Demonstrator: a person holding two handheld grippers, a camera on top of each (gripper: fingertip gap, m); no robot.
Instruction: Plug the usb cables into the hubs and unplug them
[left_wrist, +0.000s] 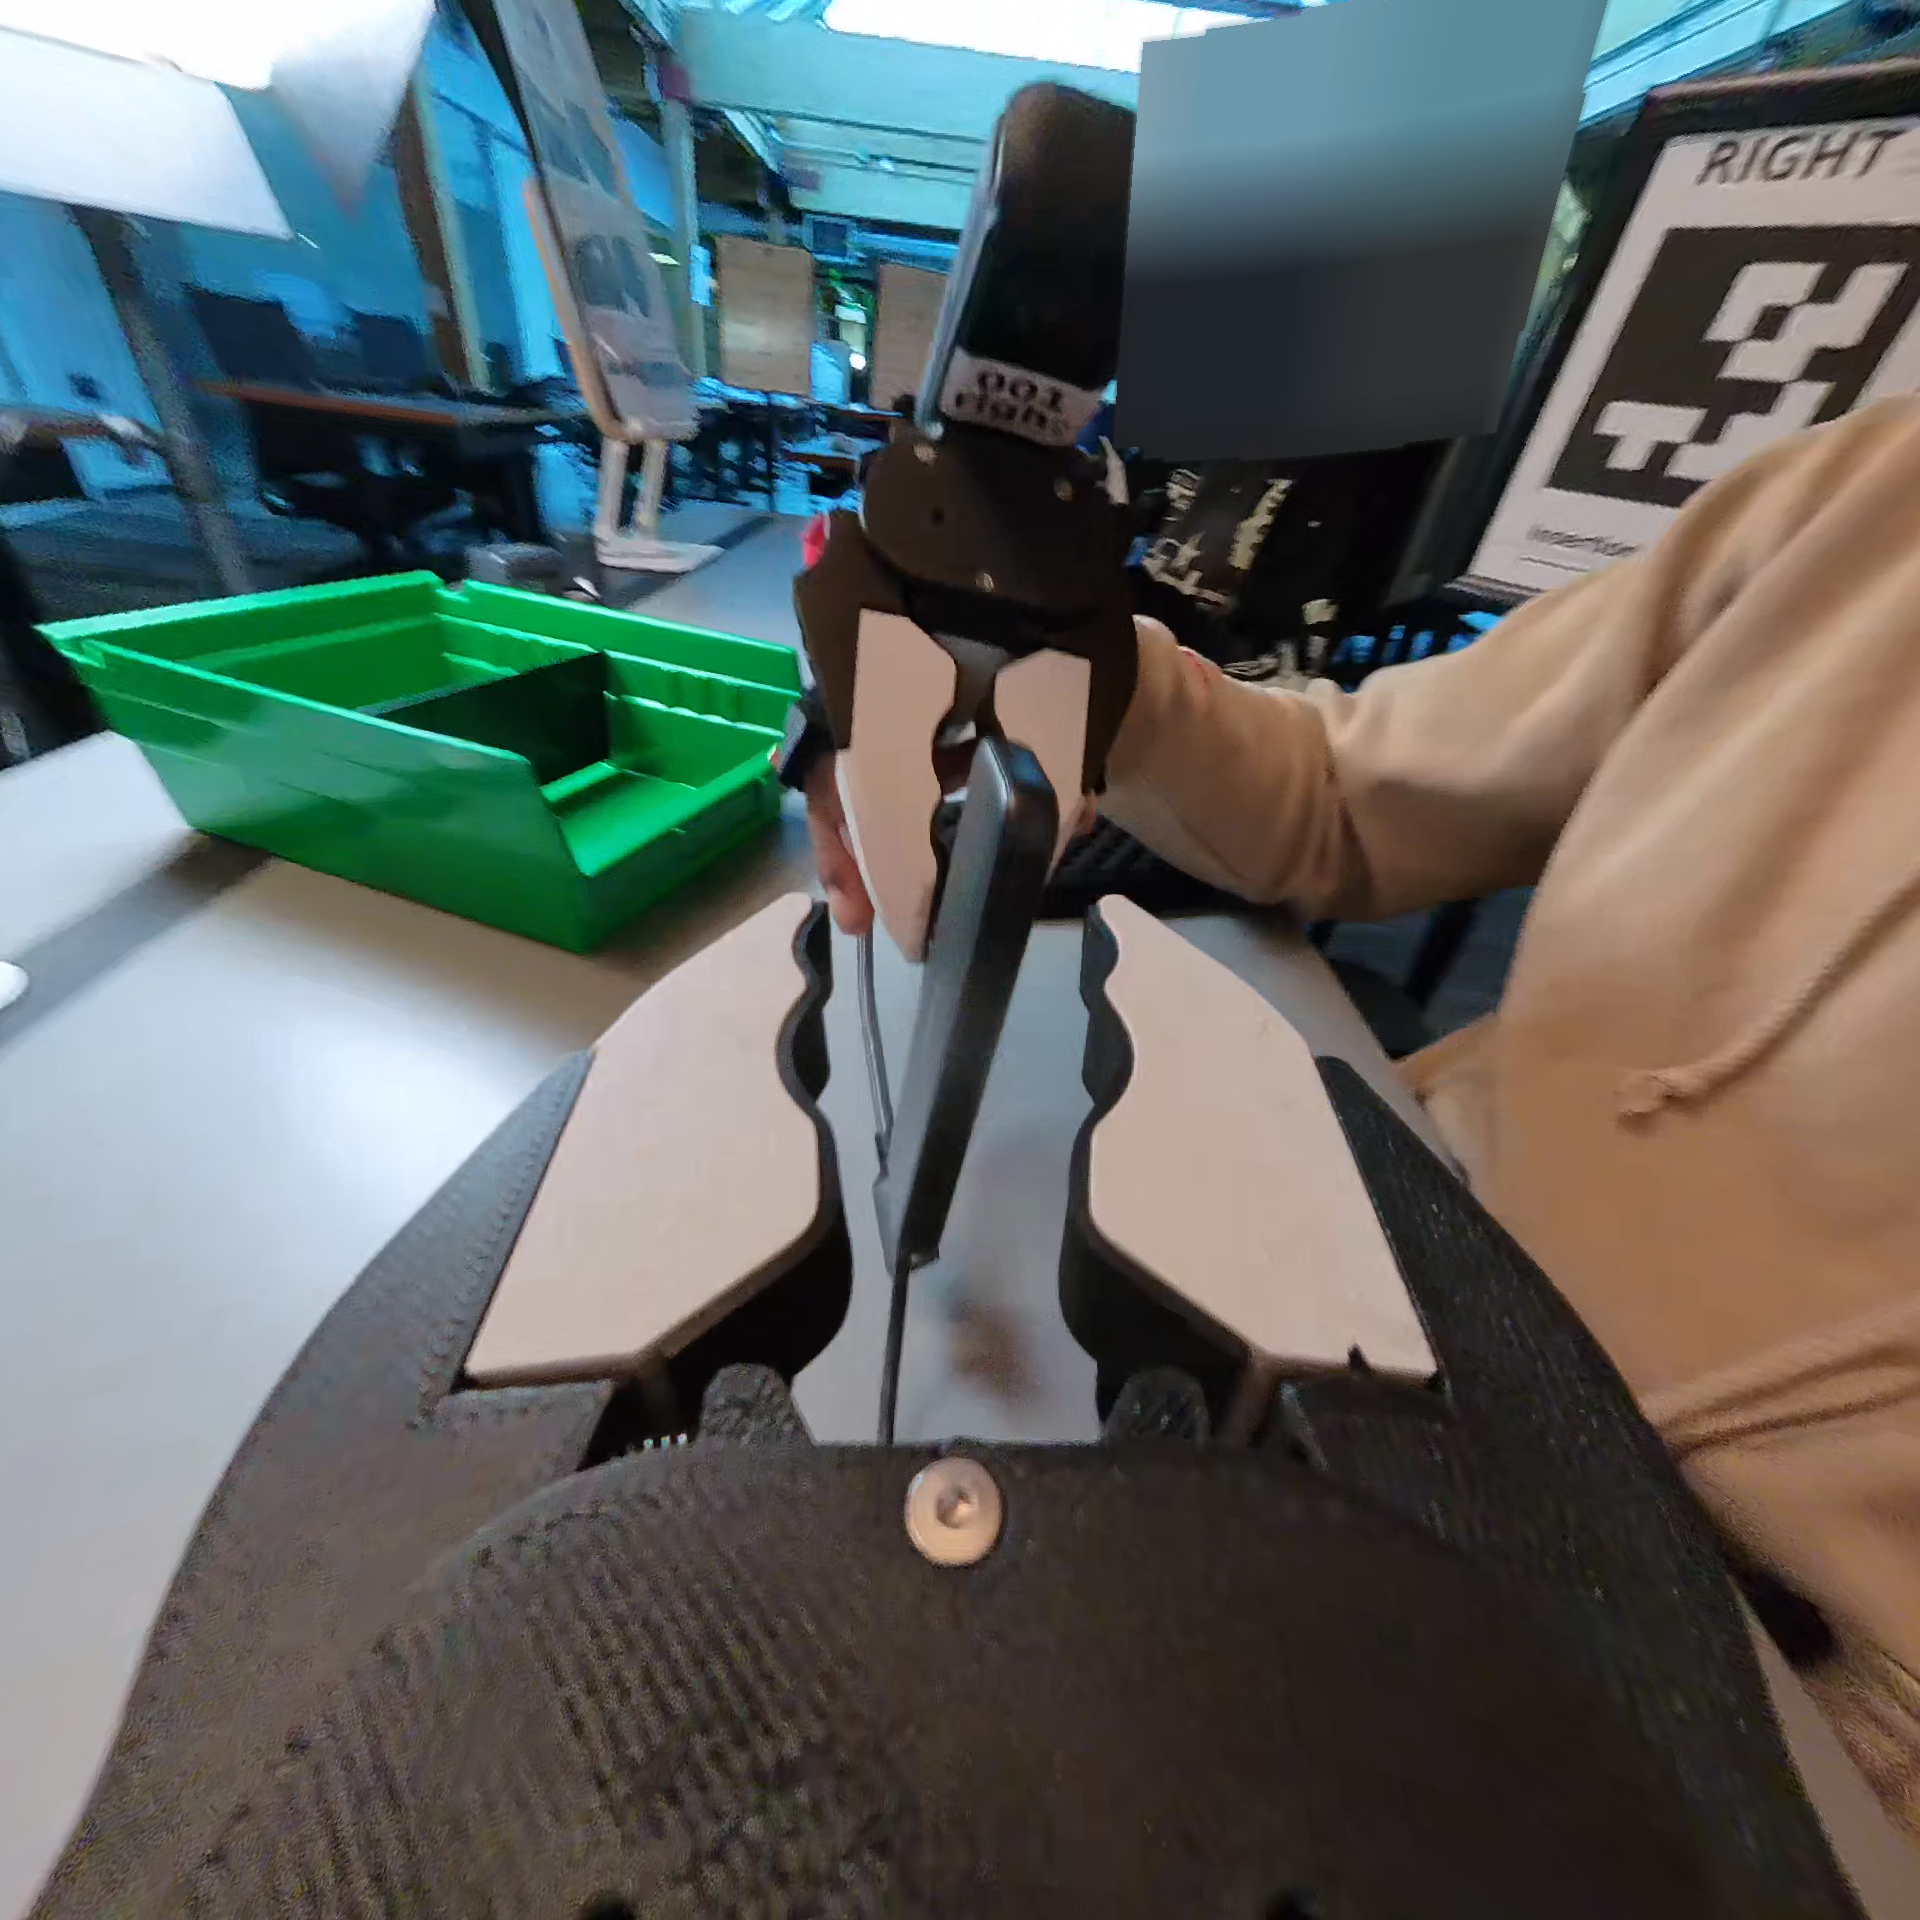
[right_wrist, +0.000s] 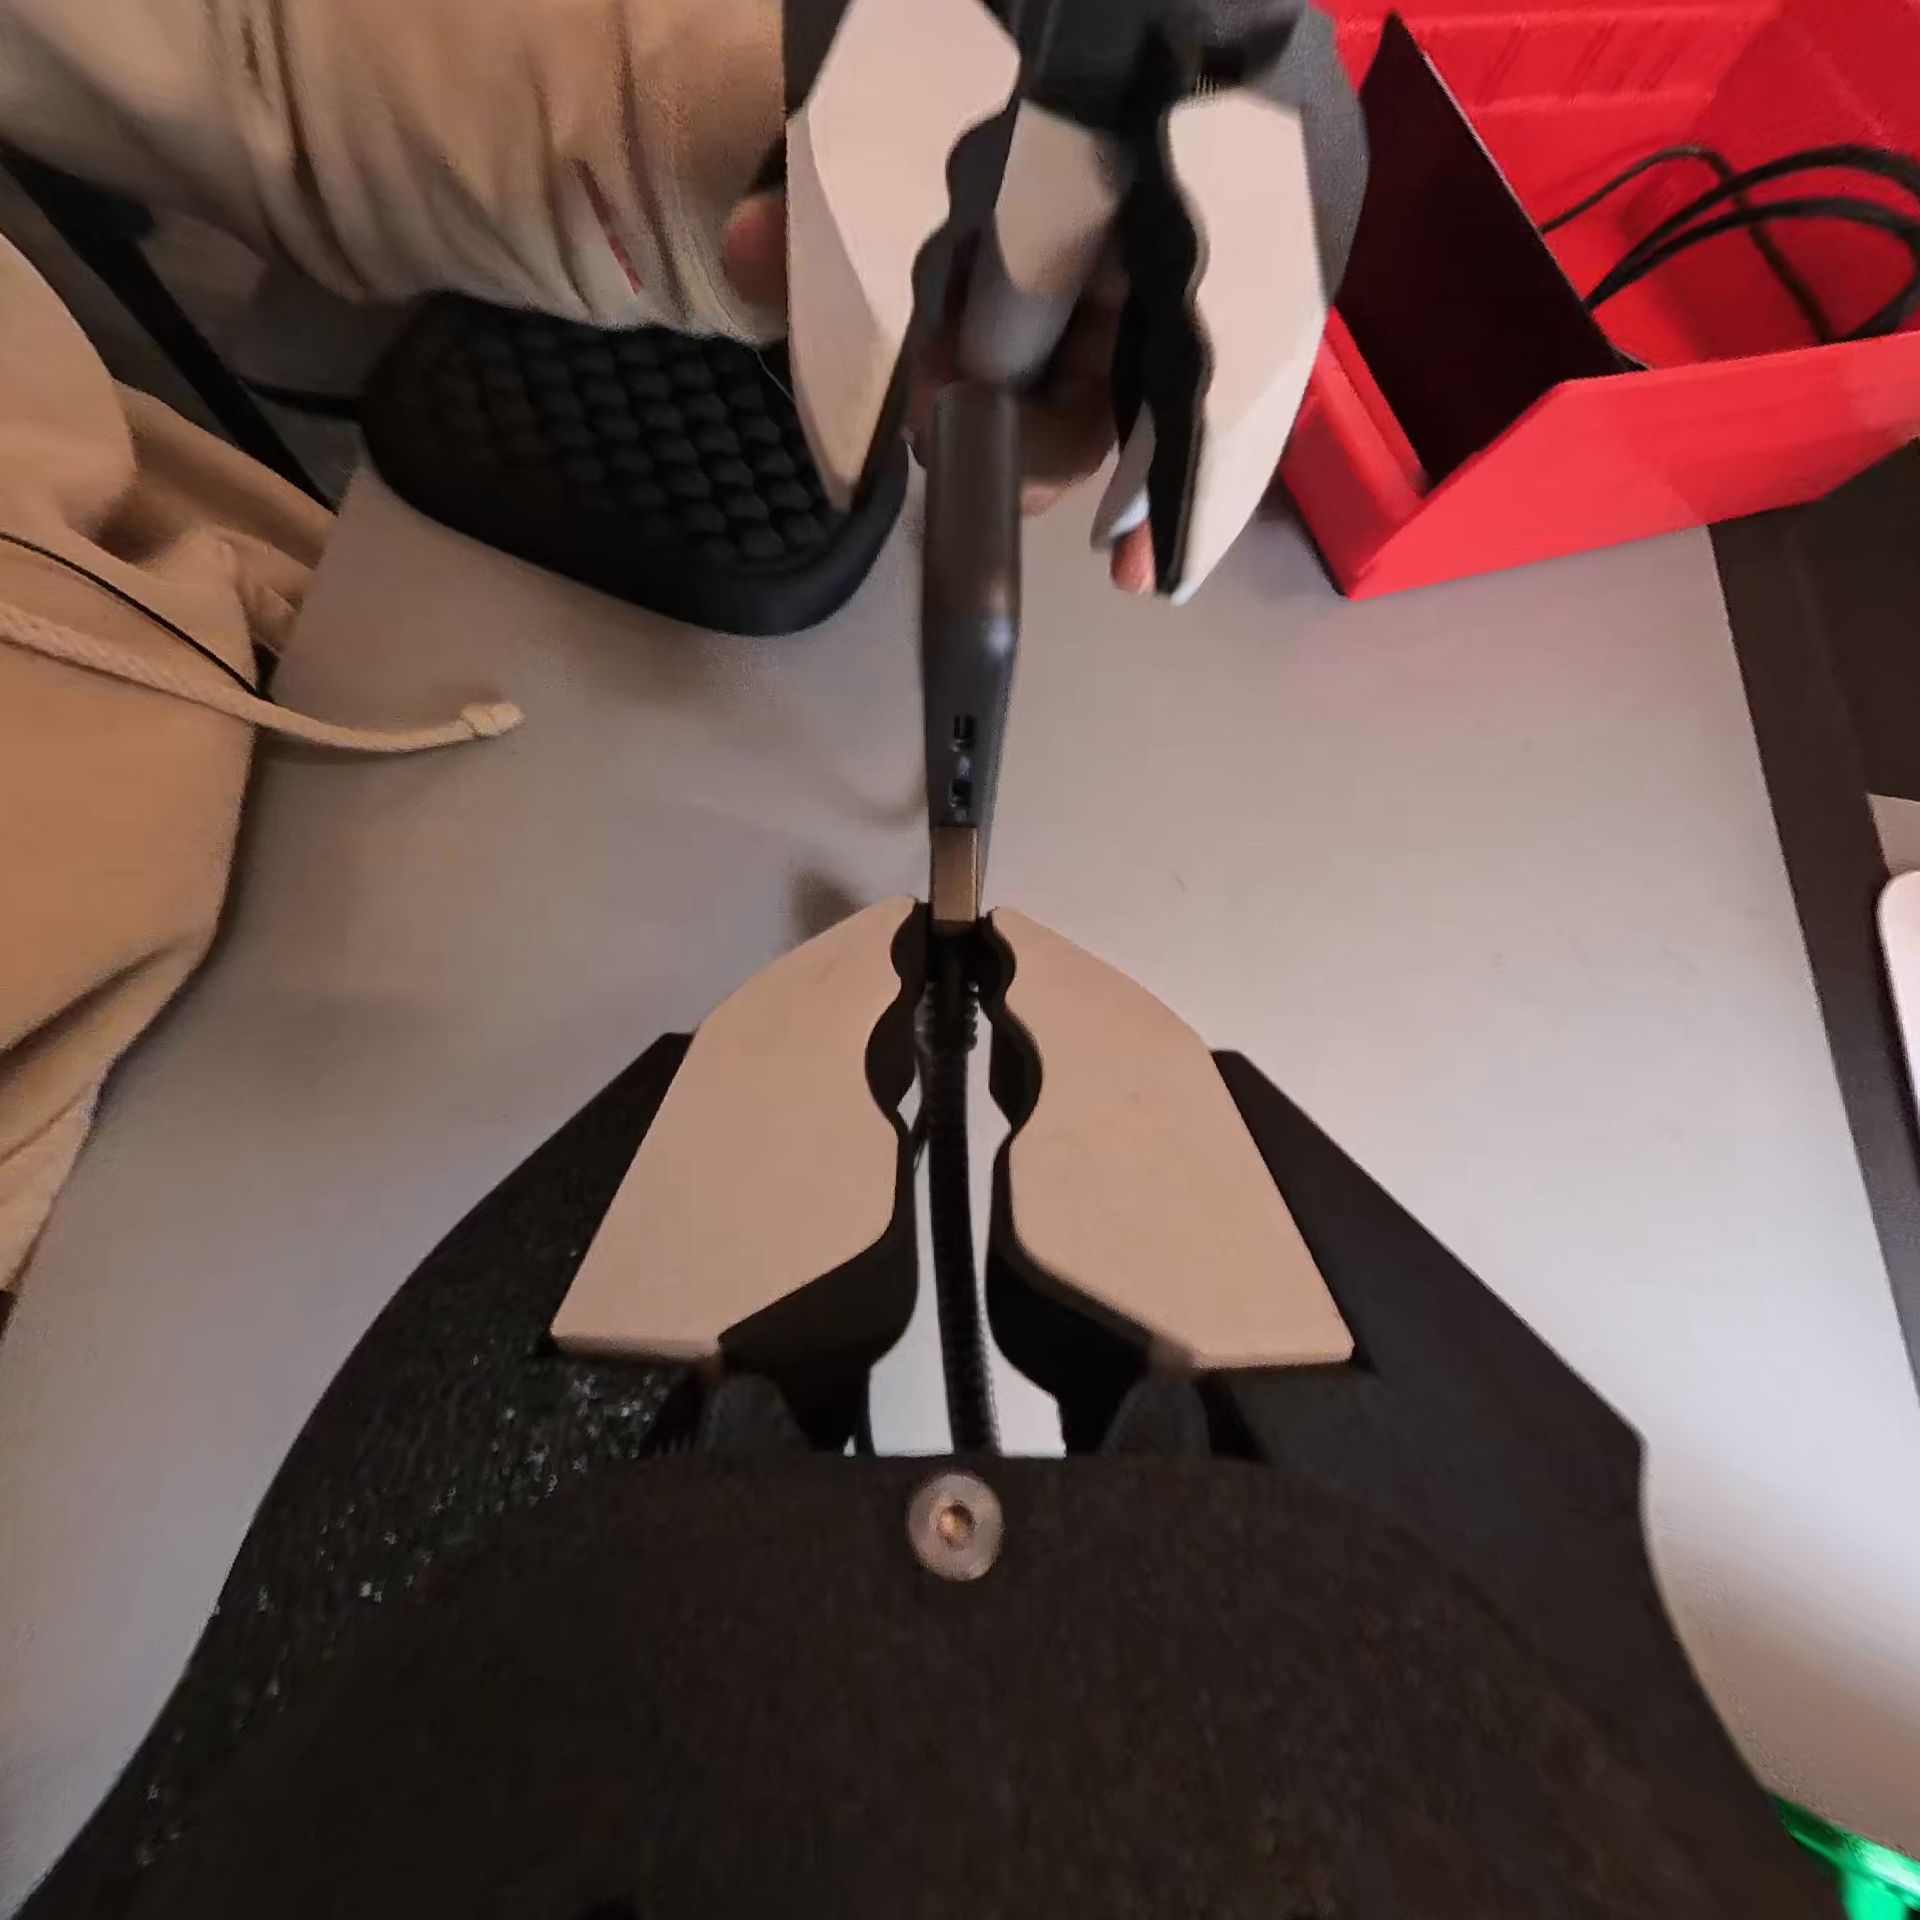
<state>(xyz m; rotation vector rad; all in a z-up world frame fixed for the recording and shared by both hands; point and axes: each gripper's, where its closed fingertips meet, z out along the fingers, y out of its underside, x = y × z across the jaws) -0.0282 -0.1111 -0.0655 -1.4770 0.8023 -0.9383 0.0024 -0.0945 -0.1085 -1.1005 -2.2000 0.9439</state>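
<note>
Right gripper (right_wrist: 956, 920) clenched on plug (right_wrist: 954, 878). Plug tip seen at near end of hub (right_wrist: 971, 582), long axes in line, metal shell still exposed. Left gripper (left_wrist: 956, 914) released, fingers spread beside hub, not touching. Next move judged along this axis.

Left gripper (left_wrist: 956, 935): fingers spread apart, level above the table (left_wrist: 260, 1039), closed on nothing.
Right gripper (right_wrist: 956, 914): fingertips pinched together above the table, facing the left gripper.
Sleeve (left_wrist: 1403, 748): reaches over the table edge.
</note>
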